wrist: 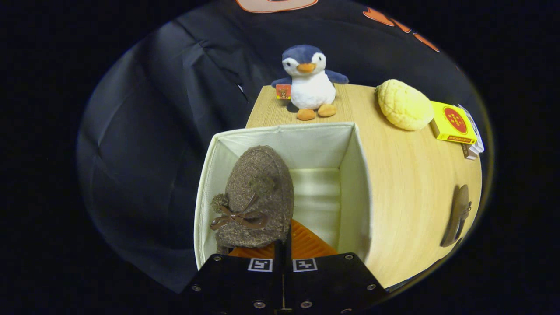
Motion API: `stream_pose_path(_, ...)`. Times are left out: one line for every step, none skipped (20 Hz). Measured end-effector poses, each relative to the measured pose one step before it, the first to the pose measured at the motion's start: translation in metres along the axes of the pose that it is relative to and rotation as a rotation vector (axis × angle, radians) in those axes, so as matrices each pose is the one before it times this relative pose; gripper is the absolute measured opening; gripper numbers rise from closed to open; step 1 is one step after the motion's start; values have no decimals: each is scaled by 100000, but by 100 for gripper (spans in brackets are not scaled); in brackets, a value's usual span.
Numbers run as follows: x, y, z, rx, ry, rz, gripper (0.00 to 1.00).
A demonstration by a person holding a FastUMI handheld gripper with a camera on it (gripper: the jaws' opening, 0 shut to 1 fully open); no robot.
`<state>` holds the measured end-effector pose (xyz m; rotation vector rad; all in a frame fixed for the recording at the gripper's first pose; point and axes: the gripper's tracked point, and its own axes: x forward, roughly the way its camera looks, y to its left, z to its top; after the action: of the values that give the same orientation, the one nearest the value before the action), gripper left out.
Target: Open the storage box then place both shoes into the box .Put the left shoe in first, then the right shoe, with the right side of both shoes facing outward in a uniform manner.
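Observation:
A cream fabric storage box stands open on the wooden table, its lid nowhere in sight. A brown fuzzy shoe with a brown bow is inside the box, along its left wall, toe pointing away from me. My gripper is at the box's near rim with its fingers drawn together, pinching the shoe's heel edge. The box floor shows bare to the right of the shoe. The second brown shoe lies on the table far to the right of the box.
Beyond the box, a plush penguin stands at the table's far edge beside a small red card. A yellow bun-shaped toy and a yellow box lie at the far right.

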<state>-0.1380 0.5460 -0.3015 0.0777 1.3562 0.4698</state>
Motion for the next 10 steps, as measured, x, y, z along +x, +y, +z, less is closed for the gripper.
stream_pose_path(741,94,-202,843,696,-182,3)
stream_pose_path(761,-113,-267,514,1289,-1263,3)
stream_pose_path(621,64,-239,273,949,-958,3)
stream_pose_path(700,193,-131,-114,901,-154,3)
stream_pose_path(854,259,-153,483,436,15,3)
stream_pose_path(619,223,-20,631,2,269,3)
stream_pose_path(540,99,8,243,45,-100,3)
stream_pose_path(528,-118,-30,336,197,-922,3)
stream_pose_path(484,-4,-44,346,-297,-542,2)
stream_pose_path(391,-76,-29,256,103,-204,3)
